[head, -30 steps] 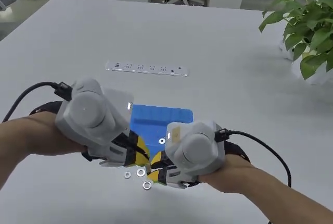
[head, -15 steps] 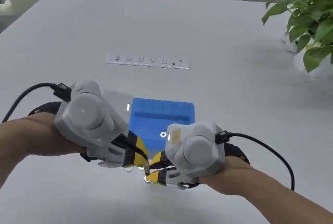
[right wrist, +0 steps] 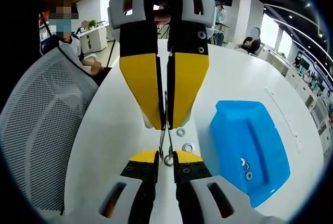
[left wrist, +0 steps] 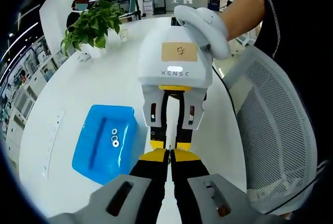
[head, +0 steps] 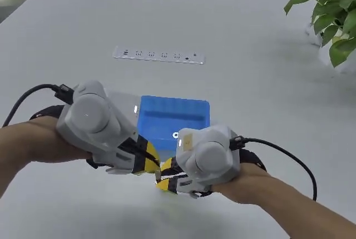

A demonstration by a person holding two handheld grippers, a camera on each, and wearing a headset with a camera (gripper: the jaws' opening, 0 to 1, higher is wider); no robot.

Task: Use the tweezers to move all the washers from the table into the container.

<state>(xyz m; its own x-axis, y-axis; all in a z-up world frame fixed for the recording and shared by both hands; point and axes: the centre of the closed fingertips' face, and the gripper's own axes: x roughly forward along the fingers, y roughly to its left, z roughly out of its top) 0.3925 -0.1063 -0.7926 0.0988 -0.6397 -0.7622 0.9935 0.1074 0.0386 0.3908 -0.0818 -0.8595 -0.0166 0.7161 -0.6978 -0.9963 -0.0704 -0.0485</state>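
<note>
Thin metal tweezers (right wrist: 165, 130) run from my left gripper (right wrist: 165, 104) down to my right gripper (right wrist: 166, 157). The two grippers face each other tip to tip just in front of the blue container (head: 175, 114). My left gripper (left wrist: 168, 156) is shut on the tweezers' rear. The jaws of my right gripper (head: 166, 182) stand close together around the tweezers' tips. A washer (right wrist: 169, 160) lies on the table at those tips. Two more washers (right wrist: 184, 139) lie beside it. The container (right wrist: 250, 140) holds washers (right wrist: 244, 166), seen too in the left gripper view (left wrist: 115, 138).
A white power strip (head: 158, 56) lies on the table beyond the container. A potted plant (head: 334, 11) stands at the far right. A mesh office chair (left wrist: 276, 130) is at the near table edge. People sit in the background.
The head camera has tilted, so the scene has shifted. The grippers have closed in over the loose washers, which now lie hidden under them in the head view.
</note>
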